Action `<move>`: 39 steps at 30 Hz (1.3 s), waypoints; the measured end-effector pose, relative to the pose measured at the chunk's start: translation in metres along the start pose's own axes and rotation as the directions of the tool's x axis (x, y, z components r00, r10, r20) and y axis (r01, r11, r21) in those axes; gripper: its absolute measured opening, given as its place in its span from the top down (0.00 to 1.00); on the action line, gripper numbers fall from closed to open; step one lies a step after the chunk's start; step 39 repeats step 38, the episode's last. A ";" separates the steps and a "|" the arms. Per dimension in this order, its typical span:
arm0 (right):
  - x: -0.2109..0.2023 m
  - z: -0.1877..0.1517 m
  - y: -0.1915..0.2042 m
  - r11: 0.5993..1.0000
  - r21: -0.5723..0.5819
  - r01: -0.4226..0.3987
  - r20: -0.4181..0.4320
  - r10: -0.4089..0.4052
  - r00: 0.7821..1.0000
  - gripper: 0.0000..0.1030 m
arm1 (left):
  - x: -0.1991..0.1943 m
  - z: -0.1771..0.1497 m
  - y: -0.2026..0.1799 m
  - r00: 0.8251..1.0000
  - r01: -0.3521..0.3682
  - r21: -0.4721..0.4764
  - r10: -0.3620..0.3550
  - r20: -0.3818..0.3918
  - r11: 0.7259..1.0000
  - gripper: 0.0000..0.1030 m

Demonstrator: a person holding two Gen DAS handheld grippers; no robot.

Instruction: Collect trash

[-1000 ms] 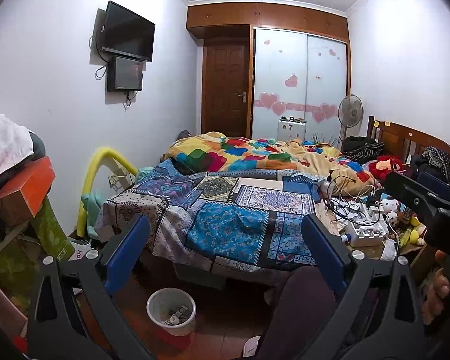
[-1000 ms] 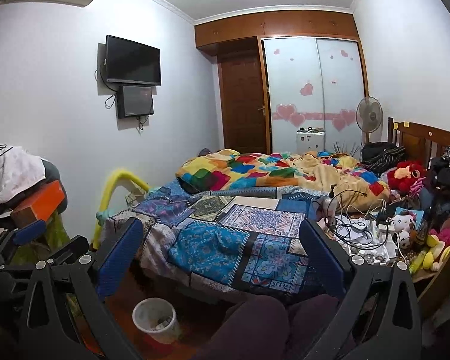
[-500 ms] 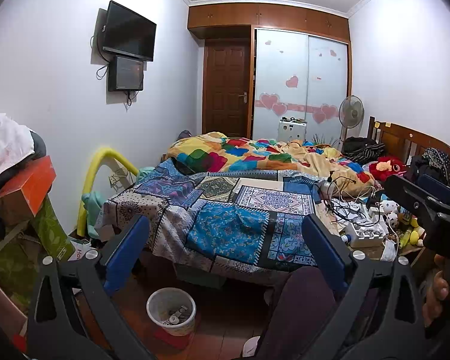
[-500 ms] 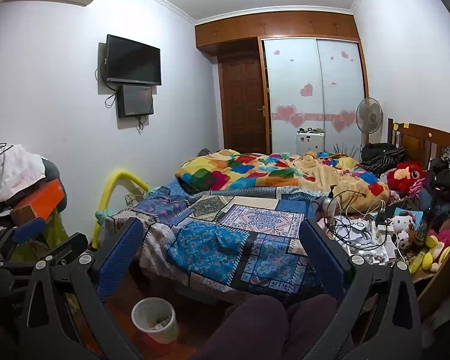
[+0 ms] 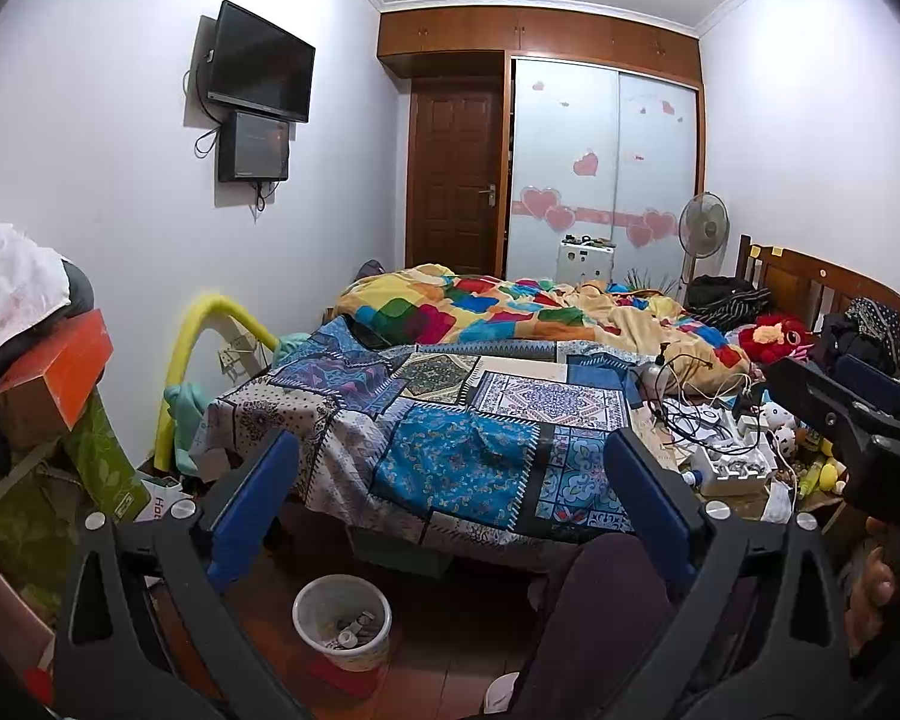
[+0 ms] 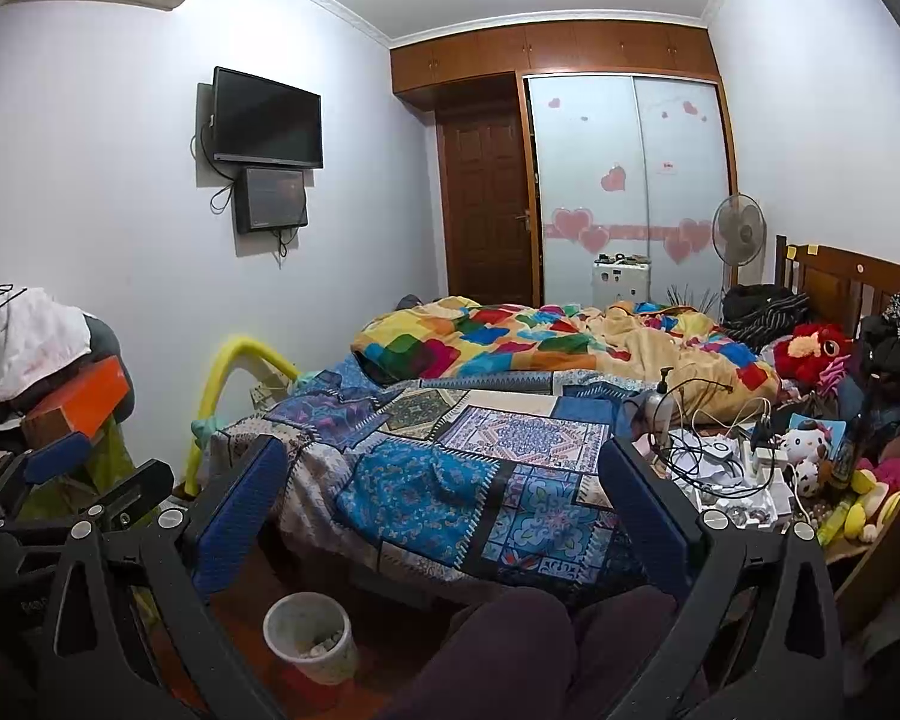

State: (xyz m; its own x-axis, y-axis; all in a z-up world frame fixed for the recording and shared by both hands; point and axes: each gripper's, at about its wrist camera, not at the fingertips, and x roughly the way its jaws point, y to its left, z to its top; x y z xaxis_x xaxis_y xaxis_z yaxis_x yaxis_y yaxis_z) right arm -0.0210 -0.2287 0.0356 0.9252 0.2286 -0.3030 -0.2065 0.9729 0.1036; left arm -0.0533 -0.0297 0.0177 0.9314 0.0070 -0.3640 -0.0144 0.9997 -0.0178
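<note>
Both tongs, left (image 5: 450,504) and right (image 6: 444,498), spread wide, empty, above bed (image 5: 450,420); white bin (image 5: 342,618) on floor, holding scraps.

Right tongs (image 6: 444,510) gape empty over the patchwork bed (image 6: 468,468), white bin (image 6: 307,636) below.

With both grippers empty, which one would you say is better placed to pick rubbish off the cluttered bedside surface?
Probably the right gripper: the cluttered surface lies on its side, while the left gripper sits further left, above the waste bin. Both are open and empty.
</note>
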 end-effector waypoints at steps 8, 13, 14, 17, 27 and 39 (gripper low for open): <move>0.000 -0.001 -0.001 1.000 0.000 -0.001 -0.002 0.001 1.000 0.00 | 0.000 0.000 0.002 1.000 0.001 -0.001 -0.001 0.001 1.000 0.00; 0.000 -0.001 -0.001 1.000 -0.002 -0.002 -0.001 0.002 1.000 0.00 | -0.001 0.001 0.001 1.000 0.002 -0.002 -0.002 0.002 1.000 0.00; 0.000 -0.001 -0.001 1.000 -0.001 -0.001 -0.001 0.001 1.000 0.00 | -0.001 0.001 0.001 1.000 0.002 -0.003 -0.002 0.003 1.000 0.00; 0.001 -0.001 -0.001 1.000 -0.001 -0.001 -0.001 0.001 1.000 0.00 | -0.001 0.002 -0.002 1.000 0.001 -0.005 -0.001 0.008 1.000 0.00; 0.000 0.000 -0.002 1.000 -0.002 -0.002 -0.002 0.002 1.000 0.00 | -0.003 0.002 -0.010 1.000 0.004 -0.004 -0.004 0.014 1.000 0.00; 0.001 -0.002 -0.003 1.000 -0.003 -0.004 -0.003 0.004 1.000 0.00 | -0.007 0.002 -0.016 1.000 0.012 0.001 -0.012 0.022 1.000 0.00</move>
